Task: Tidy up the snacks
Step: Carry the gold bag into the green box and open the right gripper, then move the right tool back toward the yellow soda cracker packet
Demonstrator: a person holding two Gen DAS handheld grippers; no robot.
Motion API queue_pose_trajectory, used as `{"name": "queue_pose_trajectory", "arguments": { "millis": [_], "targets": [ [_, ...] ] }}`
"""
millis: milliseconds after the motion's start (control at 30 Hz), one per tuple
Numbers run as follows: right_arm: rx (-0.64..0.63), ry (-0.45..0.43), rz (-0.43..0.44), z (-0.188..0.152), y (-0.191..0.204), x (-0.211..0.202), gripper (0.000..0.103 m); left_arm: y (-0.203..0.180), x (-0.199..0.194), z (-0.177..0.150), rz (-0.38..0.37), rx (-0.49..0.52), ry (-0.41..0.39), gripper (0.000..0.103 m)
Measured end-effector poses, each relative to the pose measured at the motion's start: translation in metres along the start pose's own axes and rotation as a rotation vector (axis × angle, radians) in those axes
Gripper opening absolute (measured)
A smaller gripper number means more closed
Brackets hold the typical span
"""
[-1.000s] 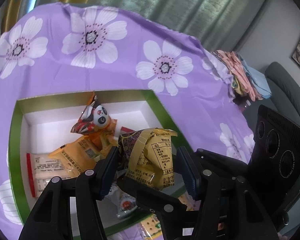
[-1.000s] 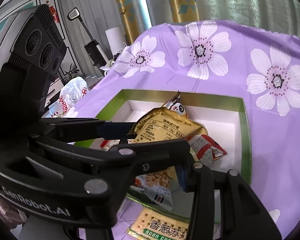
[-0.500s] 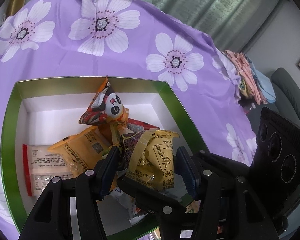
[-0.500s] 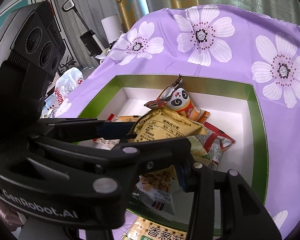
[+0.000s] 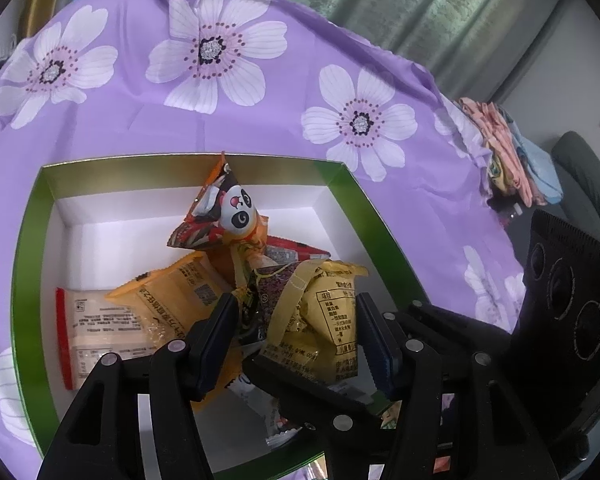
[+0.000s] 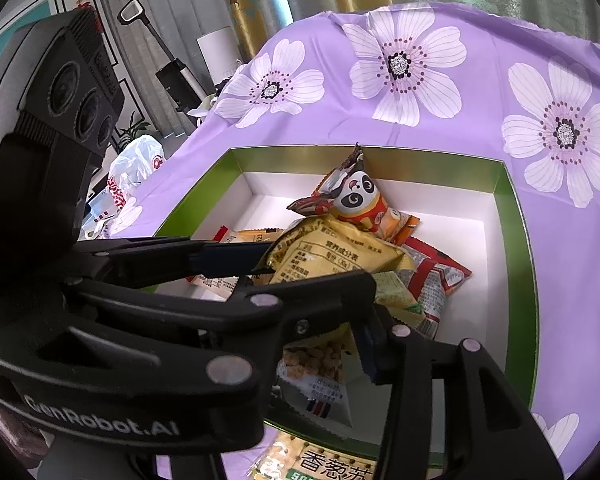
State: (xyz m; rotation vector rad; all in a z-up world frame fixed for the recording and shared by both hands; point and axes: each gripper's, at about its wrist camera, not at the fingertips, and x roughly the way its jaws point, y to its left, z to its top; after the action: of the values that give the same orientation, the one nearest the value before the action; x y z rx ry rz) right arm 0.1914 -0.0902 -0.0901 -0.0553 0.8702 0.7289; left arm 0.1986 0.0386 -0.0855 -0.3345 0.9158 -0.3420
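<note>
Your purple flowered cloth (image 5: 260, 128) carries the green-rimmed box (image 5: 28, 264) of snacks. Your left gripper (image 5: 296, 328) clamps the yellow snack packet (image 5: 320, 320) over the box's near right part. Your right gripper (image 6: 320, 316) has been loosening; whether it grips anything can't be told.

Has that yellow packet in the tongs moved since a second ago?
Yes. The yellow packet now hangs farther inside the green box, whose far wall looks farther off.
</note>
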Motion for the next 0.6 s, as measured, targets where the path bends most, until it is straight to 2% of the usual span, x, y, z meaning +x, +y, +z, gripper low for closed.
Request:
{"name": "queue_pose_trajectory", "arguments": {
  "millis": [100,167,233,367,467,533,600],
  "targets": [
    [0.001,0.000,-0.007,0.000,0.001,-0.001,0.048,-0.001,-0.002,0.000,0.026,0.007,-0.003,0.061],
    [-0.002,-0.009,-0.017,0.001,0.001,-0.004,0.052,-0.002,-0.003,0.000,0.052,0.015,-0.003,0.068],
    [-0.005,-0.020,-0.038,0.000,0.001,-0.008,0.061,-0.002,-0.006,-0.001,0.070,0.016,-0.011,0.078],
    [0.004,-0.039,-0.058,0.000,-0.001,-0.016,0.069,-0.003,-0.011,-0.001,0.096,0.015,-0.018,0.079],
    [0.014,-0.050,-0.073,-0.002,-0.002,-0.022,0.074,-0.007,-0.017,-0.001,0.112,0.022,-0.025,0.084],
    [0.018,-0.058,-0.083,-0.003,-0.002,-0.028,0.079,-0.010,-0.021,-0.001,0.119,0.026,-0.030,0.094],
    [0.018,-0.067,-0.096,-0.003,0.000,-0.034,0.081,-0.013,-0.026,-0.001,0.132,0.035,-0.047,0.095]
  ]
}}
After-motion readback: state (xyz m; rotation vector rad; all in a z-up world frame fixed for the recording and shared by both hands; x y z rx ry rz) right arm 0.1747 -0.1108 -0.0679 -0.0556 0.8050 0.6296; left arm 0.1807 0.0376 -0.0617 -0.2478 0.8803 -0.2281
